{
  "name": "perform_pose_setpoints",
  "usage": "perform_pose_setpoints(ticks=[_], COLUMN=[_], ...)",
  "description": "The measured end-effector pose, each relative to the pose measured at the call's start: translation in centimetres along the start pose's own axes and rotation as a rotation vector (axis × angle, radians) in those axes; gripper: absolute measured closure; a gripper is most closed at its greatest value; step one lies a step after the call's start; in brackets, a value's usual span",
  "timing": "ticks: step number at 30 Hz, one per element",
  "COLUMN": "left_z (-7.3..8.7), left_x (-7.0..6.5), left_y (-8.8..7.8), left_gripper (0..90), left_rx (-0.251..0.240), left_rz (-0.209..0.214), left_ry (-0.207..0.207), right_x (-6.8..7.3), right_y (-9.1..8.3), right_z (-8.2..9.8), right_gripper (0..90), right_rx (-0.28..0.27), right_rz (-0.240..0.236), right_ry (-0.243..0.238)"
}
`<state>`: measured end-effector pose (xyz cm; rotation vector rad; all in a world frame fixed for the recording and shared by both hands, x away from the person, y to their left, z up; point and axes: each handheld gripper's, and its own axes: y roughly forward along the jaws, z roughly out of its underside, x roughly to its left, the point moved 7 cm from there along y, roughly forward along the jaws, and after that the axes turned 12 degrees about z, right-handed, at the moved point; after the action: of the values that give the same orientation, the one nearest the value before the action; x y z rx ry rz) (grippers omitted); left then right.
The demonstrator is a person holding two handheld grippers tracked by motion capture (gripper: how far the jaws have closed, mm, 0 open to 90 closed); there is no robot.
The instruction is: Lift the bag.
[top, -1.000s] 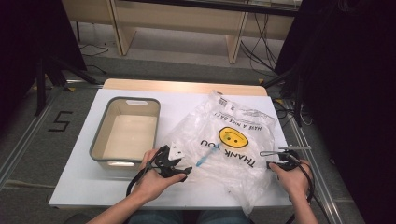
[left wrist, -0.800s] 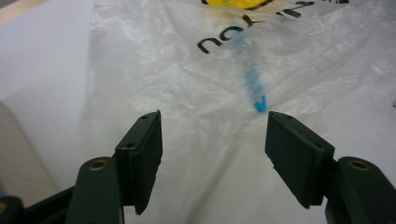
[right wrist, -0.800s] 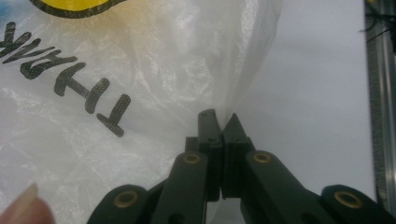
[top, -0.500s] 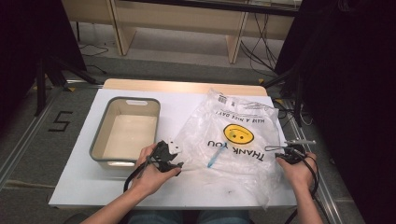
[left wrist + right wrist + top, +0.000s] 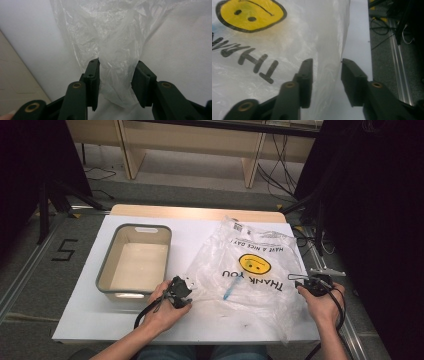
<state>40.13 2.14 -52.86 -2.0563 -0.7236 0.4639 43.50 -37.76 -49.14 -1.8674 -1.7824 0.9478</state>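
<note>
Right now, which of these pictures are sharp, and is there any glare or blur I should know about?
High view: evenly lit, slightly soft, light sheen on the plastic bag, dark at the edges. Left gripper view: the jaws are crisp, the bag folds soft. Right gripper view: the smiley print is blurred, the jaws are sharper.

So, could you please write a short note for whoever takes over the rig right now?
Left gripper: jaws have just been closing around a bunched corner of the plastic bag, not yet pinched tight.
Right gripper: jaws have just been opening; the bag's right edge lies loosely between them.
Things: the bag lies flat on the white table, with a blue item under the film. The grey bin beside it holds nothing.
Done: nothing is in the bin yet.
Left: probably finish the left grip, take hold again on the right, then deal with the bag.
</note>
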Motion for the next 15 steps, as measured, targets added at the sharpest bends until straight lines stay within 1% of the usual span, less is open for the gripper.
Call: perform_pose_setpoints(ticks=[3, 4, 5, 7, 8, 9, 11, 12, 15], left_z=[0.0, 0.0, 0.0, 0.0, 0.1, 0.1, 0.1, 0.1, 0.2], left_x=[0.0, 0.1, 0.1, 0.0, 0.0, -0.1, -0.1, -0.2, -0.3], left_y=[0.2, 0.2, 0.3, 0.3, 0.4, 0.4, 0.4, 0.3, 0.3], left_gripper=[67.1, 68.4, 69.7, 72.4, 73.4, 74.3, 76.2, 76.8, 78.5], left_rx=[-0.002, -0.005, -0.006, -0.005, -0.002, -0.001, 0.003, 0.006, 0.006], left_rz=[0.019, 0.024, 0.028, 0.033, 0.036, 0.037, 0.040, 0.042, 0.044], left_ry=[-0.004, -0.012, -0.015, -0.017, -0.018, -0.018, -0.016, -0.014, -0.016], right_x=[-0.1, -0.1, -0.1, 0.2, 0.5, 1.0, 2.1, 2.7, 4.1], right_y=[-1.4, -1.8, -2.3, -3.3, -3.7, -4.2, -5.1, -5.5, -6.3], right_z=[-0.6, -0.8, -0.9, -1.0, -1.0, -0.9, -0.5, -0.2, 1.1], right_gripper=[49.2, 46.6, 44.9, 42.9, 42.7, 42.3, 41.5, 41.4, 40.5], right_rx=[-0.039, -0.055, -0.060, -0.072, -0.077, -0.075, -0.066, -0.061, -0.033], right_rz=[0.019, 0.031, 0.040, 0.026, 0.005, -0.026, -0.108, -0.141, -0.210], right_ry=[-0.004, -0.004, -0.004, -0.011, -0.017, -0.014, -0.012, -0.015, -0.060])
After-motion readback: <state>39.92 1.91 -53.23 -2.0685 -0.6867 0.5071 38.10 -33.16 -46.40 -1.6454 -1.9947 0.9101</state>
